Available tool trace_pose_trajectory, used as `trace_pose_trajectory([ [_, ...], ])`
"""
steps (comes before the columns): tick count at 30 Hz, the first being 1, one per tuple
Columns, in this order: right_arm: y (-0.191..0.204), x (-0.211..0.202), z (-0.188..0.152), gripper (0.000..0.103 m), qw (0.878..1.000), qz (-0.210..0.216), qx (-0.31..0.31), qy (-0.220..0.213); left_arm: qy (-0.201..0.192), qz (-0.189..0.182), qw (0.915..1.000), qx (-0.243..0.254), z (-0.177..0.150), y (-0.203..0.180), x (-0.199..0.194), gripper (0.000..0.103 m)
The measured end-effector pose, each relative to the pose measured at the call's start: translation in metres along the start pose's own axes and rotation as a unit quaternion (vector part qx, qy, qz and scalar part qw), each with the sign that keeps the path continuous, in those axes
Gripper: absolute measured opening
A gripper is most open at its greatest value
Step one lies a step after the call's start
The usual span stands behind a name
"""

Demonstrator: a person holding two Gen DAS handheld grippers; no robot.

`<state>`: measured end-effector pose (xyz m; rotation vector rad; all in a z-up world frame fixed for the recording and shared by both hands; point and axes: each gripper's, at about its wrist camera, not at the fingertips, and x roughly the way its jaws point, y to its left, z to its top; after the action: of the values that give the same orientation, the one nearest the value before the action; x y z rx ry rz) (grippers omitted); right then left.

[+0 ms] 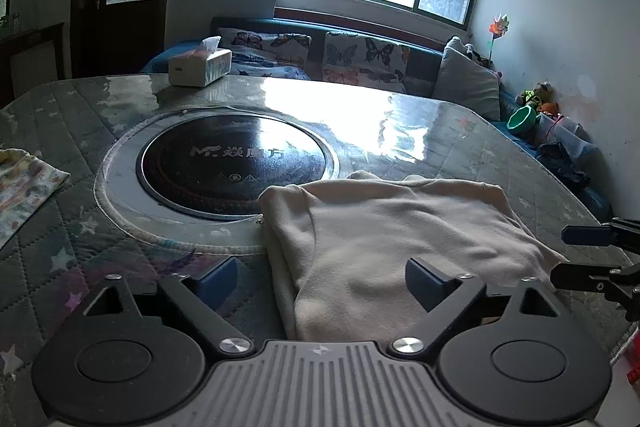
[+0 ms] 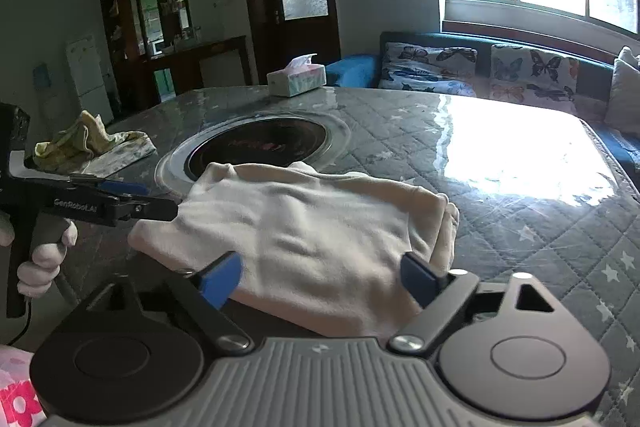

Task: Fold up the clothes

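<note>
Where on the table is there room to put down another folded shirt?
The table is bare to the right of the cream garment, up to the sofa-side edge. A smaller gap lies between the round cooktop and the tissue box. Crowded: the left, with the patterned cloth.

Both wrist views low, close, facing window; share cream garment (image 1: 400, 227) (image 2: 304, 227).

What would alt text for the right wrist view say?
A folded cream garment lies on the quilted table, between the open jaws of the right gripper, with the left gripper at its left edge. Behind it sit a round cooktop and a tissue box.
</note>
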<state>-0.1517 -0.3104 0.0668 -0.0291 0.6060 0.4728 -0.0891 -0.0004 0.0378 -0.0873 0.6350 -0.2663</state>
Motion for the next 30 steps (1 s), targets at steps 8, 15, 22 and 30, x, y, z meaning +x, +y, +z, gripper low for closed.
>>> trace_pose_trajectory([
  [8, 0.008, -0.008, 0.002, 0.103, 1.000, -0.008, 0.000, -0.026, -0.015, 0.004, 0.9999, 0.001, -0.002, -0.001, -0.009, 0.103],
  [15, 0.008, -0.013, 0.004, 0.103, 0.999, 0.010, 0.023, -0.043, -0.025, 0.002, 0.9997, -0.002, -0.003, 0.000, -0.015, 0.103],
  [22, 0.015, -0.012, 0.009, 0.103, 0.996, 0.032, 0.043, -0.065, -0.033, 0.000, 0.9994, -0.008, -0.004, 0.001, -0.021, 0.103],
  [30, 0.026, 0.004, 0.014, 0.103, 0.999, 0.013, 0.027, -0.026, -0.036, 0.007, 0.9993, -0.009, -0.004, 0.005, -0.025, 0.103],
])
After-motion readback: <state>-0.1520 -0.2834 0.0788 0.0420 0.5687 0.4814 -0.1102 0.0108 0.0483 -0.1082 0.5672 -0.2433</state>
